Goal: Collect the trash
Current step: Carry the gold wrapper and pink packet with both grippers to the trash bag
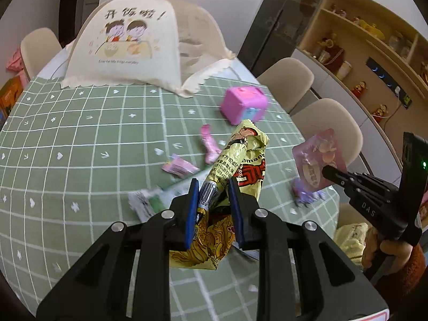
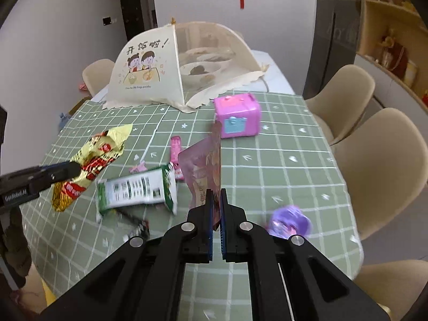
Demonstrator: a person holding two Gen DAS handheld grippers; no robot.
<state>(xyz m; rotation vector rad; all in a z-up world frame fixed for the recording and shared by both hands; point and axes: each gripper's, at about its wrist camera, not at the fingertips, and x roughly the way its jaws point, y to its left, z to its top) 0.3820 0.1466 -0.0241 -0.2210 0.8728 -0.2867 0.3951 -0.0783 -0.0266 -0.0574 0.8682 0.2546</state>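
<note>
My left gripper (image 1: 213, 188) is shut on a crumpled yellow snack bag (image 1: 235, 165) and holds it above the table; the bag also shows in the right wrist view (image 2: 91, 160). My right gripper (image 2: 216, 200) is shut on a pink pouch (image 2: 206, 165), held upright above the table; the pouch also shows in the left wrist view (image 1: 318, 157). On the green checked cloth lie a green-and-white wrapper (image 2: 139, 190), a pink stick wrapper (image 2: 175, 149), a small pink wrapper (image 1: 179, 166), a purple wrapper (image 2: 290, 220) and a dark wrapper (image 2: 139, 227).
A pink toy cube (image 2: 238, 115) stands mid-table. A cream mesh food cover (image 2: 174, 67) with bowls under it fills the far end. Beige chairs (image 2: 374, 165) line the right side. The table's cloth (image 1: 80, 147) is bare on the left.
</note>
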